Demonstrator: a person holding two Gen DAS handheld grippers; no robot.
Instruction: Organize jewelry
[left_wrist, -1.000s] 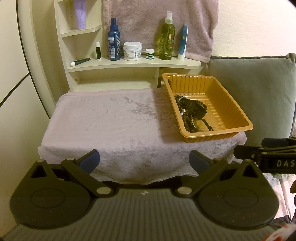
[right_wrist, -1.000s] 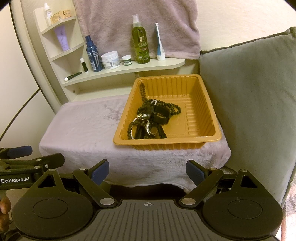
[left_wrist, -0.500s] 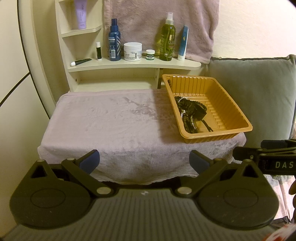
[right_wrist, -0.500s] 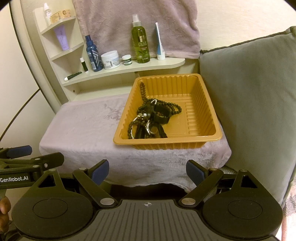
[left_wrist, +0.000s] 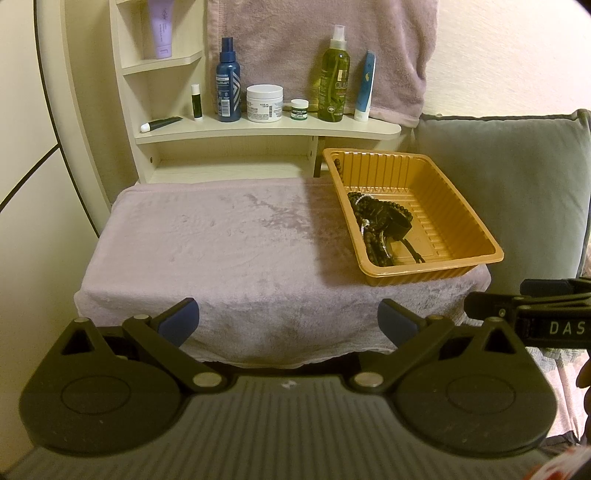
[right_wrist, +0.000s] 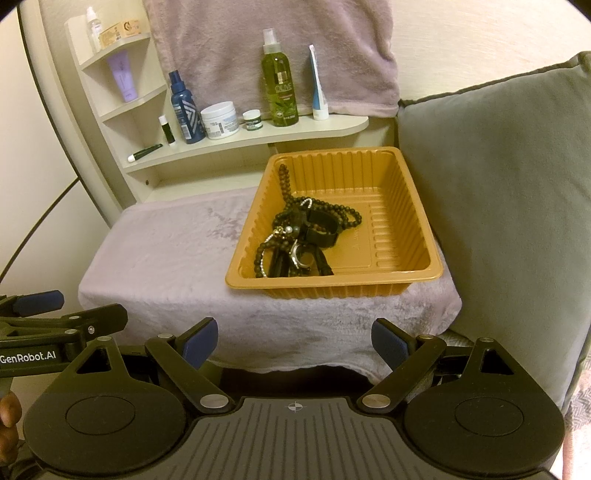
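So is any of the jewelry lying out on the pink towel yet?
No, the whole dark tangle of jewelry sits inside the orange tray, and the pink towel beside it carries none.

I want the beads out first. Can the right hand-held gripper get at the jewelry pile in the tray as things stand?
Probably yes. The right hand-held gripper is open, the tray has no lid, and nothing stands before the jewelry pile.

both wrist views angled down, side by side, sharing tray (left_wrist: 436, 275) and table (right_wrist: 155, 266)
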